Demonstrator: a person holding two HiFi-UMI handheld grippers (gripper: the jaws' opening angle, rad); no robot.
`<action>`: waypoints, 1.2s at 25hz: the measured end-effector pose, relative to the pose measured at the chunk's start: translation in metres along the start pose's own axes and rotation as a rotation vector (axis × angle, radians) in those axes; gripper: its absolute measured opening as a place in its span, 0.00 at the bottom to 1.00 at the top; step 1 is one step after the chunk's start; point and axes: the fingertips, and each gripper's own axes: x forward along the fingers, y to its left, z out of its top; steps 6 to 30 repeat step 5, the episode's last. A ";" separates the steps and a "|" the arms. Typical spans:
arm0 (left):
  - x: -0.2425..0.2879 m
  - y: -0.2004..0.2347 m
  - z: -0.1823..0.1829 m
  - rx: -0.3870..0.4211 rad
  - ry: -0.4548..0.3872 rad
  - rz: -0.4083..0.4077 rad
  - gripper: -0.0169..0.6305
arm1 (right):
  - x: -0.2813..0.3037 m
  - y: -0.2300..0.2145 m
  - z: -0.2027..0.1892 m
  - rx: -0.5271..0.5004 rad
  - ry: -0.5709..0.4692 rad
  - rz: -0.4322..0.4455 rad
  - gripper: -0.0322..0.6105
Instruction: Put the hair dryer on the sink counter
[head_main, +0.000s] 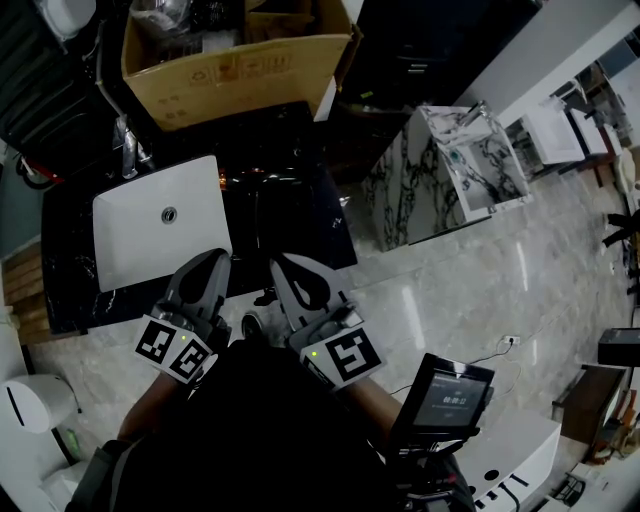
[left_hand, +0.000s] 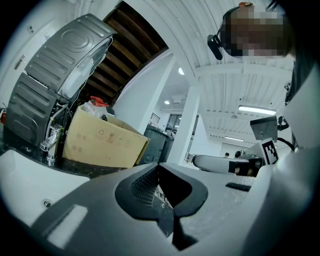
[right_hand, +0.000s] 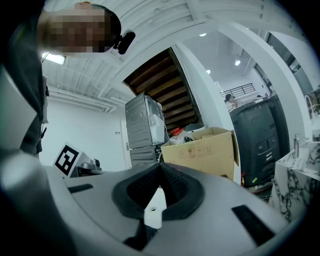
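The black sink counter (head_main: 290, 235) holds a white basin (head_main: 140, 245) with a chrome faucet (head_main: 126, 150) behind it. I cannot make out a hair dryer for certain; only dark shapes and glints lie on the counter right of the basin. My left gripper (head_main: 213, 258) and right gripper (head_main: 283, 262) are held side by side close to the body, their tips at the counter's front edge. The left gripper (left_hand: 159, 165) is shut with nothing between its jaws. The right gripper (right_hand: 161, 165) is also shut and holds nothing.
An open cardboard box (head_main: 240, 70) stands at the back of the counter, next to a grey machine (left_hand: 65, 65). A marble-patterned cabinet (head_main: 440, 180) stands to the right on the pale tiled floor. A stand with a screen (head_main: 452, 398) is close at my right.
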 end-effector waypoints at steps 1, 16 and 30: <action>0.000 0.001 0.000 -0.001 0.001 0.002 0.03 | 0.000 0.000 0.000 0.001 0.000 -0.001 0.04; 0.001 0.005 -0.001 -0.001 0.005 0.008 0.03 | 0.001 -0.002 -0.001 0.006 0.007 -0.003 0.04; 0.001 0.005 -0.001 -0.001 0.005 0.008 0.03 | 0.001 -0.002 -0.001 0.006 0.007 -0.003 0.04</action>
